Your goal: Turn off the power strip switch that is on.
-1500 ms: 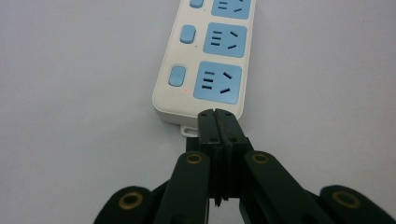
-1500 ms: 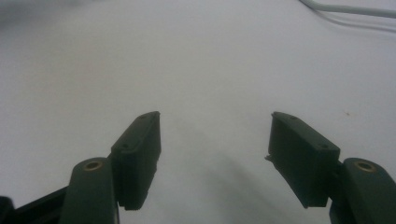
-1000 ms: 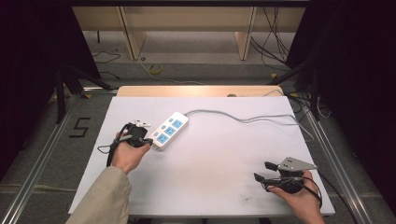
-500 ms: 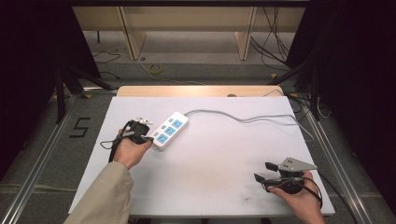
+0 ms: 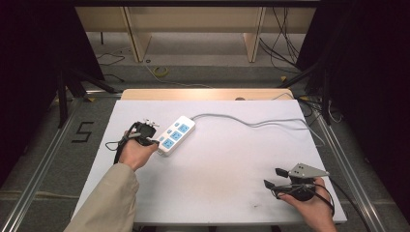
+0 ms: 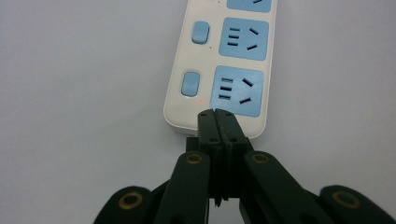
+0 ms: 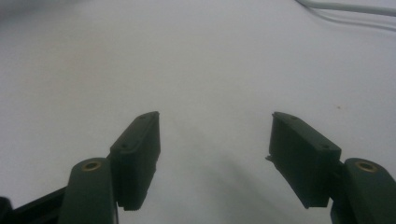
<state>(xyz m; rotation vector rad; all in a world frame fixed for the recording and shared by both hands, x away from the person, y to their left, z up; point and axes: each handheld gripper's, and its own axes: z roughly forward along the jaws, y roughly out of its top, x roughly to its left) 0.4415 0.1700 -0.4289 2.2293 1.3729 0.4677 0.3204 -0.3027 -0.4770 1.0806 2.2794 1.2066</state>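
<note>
In the left gripper view the white plastic power strip with blue sockets [image 6: 219, 74] runs off the top edge, its third socket cut, and the pressed-together black jaws of the left gripper [image 6: 216, 116] hide its near end. In the right gripper view the grey cable [image 7: 345, 10] at the upper right is blurred and leaves the frame.

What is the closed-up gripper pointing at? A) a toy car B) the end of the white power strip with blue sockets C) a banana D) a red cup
B: in the left gripper view, the left gripper, its jaws pressed together, has its tips at the near end of the white power strip, just below a blue socket.
</note>
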